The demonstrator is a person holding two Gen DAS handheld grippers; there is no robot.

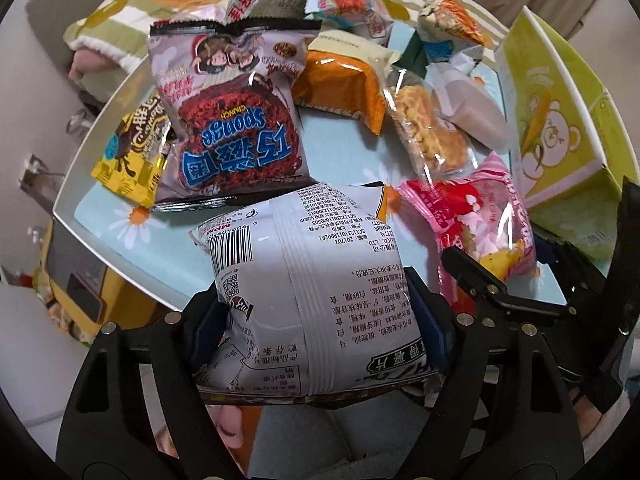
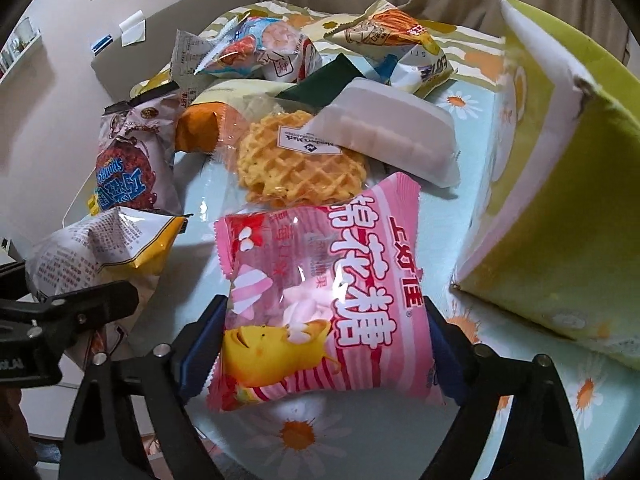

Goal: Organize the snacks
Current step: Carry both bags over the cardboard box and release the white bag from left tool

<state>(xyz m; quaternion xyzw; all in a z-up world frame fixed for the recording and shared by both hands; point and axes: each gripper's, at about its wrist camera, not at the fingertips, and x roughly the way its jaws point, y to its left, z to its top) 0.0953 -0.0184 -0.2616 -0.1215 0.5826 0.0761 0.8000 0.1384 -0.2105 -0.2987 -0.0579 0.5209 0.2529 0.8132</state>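
Presently, the left claw (image 1: 320,324) is clamped on a silver-backed chip bag (image 1: 304,292), its blue pads pressing both sides of the bag, which shows a barcode and printed text and reaches forward over the near edge of the tabletop (image 1: 344,160). The right claw (image 2: 324,344) is clamped on a pink marshmallow bag (image 2: 320,296), with a pad bearing on each side; the bag lies on the daisy-print covering of the tabletop, near its front edge. No earlier view is available, so only the present grip is recorded.

In the left wrist view the pink bag sits just right of the chip bag, with the right claw's black frame beside it. Behind the chip bag, a purple "Sponge Crunch" cake packet (image 1: 232,120) leans upright, touching a yellow and black packet (image 1: 128,160) on its left. Further back lie an orange packet (image 1: 340,88) and a clear-wrapped waffle (image 2: 296,164), the waffle partly under a pale frosted pouch (image 2: 388,136). At the far end, a blue and white cracker bag (image 2: 264,52) and a cream and orange bag (image 2: 392,36) rest in a loose pile. A yellow-green carton (image 2: 560,208) with a bear picture stands at the right edge of the tabletop, well apart from the chip bag and just beside the pink bag.
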